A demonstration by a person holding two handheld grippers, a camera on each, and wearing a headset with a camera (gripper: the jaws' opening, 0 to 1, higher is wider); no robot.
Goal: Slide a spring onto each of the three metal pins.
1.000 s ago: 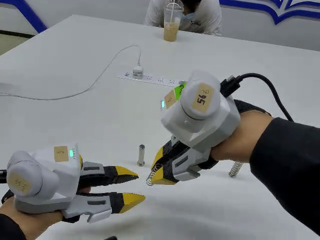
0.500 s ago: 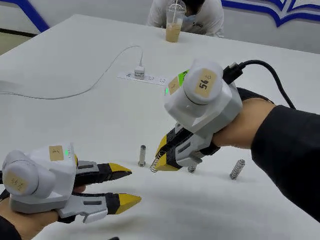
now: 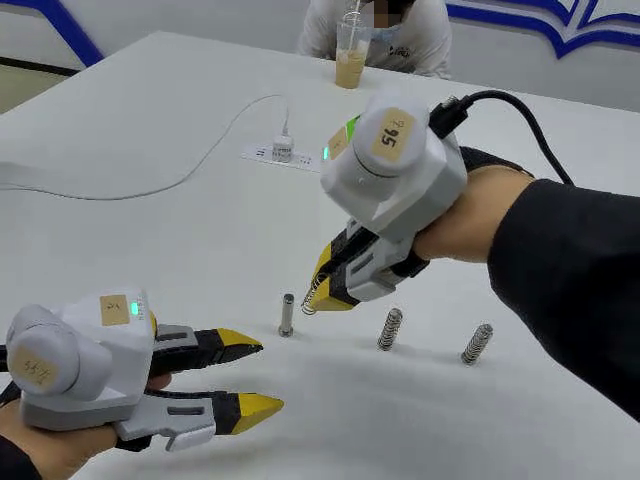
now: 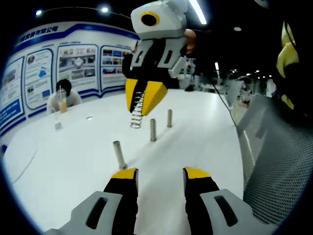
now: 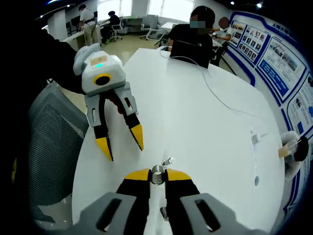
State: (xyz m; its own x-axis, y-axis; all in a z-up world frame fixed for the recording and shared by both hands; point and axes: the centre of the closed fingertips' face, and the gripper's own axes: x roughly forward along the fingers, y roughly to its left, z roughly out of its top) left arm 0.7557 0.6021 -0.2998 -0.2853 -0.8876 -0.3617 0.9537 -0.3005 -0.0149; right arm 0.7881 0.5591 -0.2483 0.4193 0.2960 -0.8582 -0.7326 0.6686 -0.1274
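One spring (image 4: pixel 136 115) clamped in the right tongs (image 5: pixel 157 175), two o'clock from a metal pin (image 3: pixel 287 314); left tongs (image 4: pixel 160 172) gape apart.

The white table (image 3: pixel 150 230) carries a bare metal pin (image 3: pixel 287 314), standing upright. In line with the pin, to its right, stand a near spring (image 3: pixel 390 328) and a far spring (image 3: pixel 477 343). Well beyond the pin lies a power strip (image 3: pixel 283 156), its white cable (image 3: pixel 190 165) trailing left. A drink cup (image 3: pixel 350 62) stands farther off still.
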